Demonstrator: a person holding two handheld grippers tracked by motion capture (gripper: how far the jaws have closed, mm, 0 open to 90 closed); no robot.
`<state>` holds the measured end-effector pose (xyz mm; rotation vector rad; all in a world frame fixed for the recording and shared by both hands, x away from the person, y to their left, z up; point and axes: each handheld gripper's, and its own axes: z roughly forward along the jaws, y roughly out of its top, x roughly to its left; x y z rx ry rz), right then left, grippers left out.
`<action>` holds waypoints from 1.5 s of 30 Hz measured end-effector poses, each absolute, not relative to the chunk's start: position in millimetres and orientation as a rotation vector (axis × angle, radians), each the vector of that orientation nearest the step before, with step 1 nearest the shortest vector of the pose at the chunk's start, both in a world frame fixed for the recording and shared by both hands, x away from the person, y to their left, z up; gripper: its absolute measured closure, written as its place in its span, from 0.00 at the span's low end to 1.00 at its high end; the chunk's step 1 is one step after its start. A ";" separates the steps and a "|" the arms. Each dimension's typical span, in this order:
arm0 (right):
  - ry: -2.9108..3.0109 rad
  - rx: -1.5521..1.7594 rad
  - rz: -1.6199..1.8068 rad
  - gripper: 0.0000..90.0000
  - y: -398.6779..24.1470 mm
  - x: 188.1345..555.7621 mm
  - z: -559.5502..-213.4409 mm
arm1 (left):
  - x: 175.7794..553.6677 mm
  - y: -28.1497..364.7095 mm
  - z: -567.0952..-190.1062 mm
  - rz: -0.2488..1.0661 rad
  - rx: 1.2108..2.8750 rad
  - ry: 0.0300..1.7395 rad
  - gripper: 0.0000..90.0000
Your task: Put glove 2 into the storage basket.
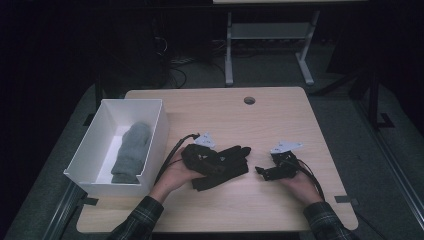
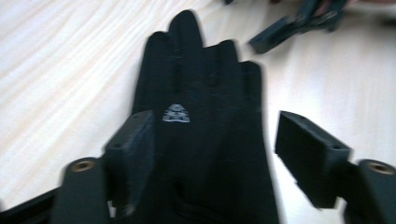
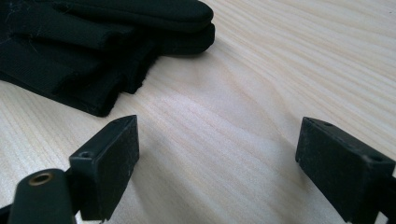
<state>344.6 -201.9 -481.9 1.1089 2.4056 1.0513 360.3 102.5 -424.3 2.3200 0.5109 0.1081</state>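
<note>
A black glove lies flat on the wooden table, fingers pointing right; it looks like a stacked pair in the right gripper view. My left gripper hovers over its cuff end. In the left gripper view the glove with a small white logo runs between the open jaws of my left gripper, whose pads do not press on it. My right gripper sits just right of the glove's fingertips, open over bare wood, nothing between its jaws.
A white box stands at the table's left edge with a grey mitten inside. A round cable hole is near the far edge. The right gripper shows beyond the glove in the left gripper view.
</note>
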 end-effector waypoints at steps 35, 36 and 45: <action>2.404 1.113 1.052 0.15 -201.3 344.4 -481.9 | 377.6 98.4 -463.5 -0.032 2.342 0.513 0.41; 2.404 1.113 1.052 0.15 -201.2 344.3 -481.9 | 376.6 98.4 -463.1 -0.059 2.339 0.504 0.48; 2.404 1.113 1.052 0.15 -201.2 344.4 -481.9 | 373.4 96.0 -456.1 -0.128 2.358 0.531 0.75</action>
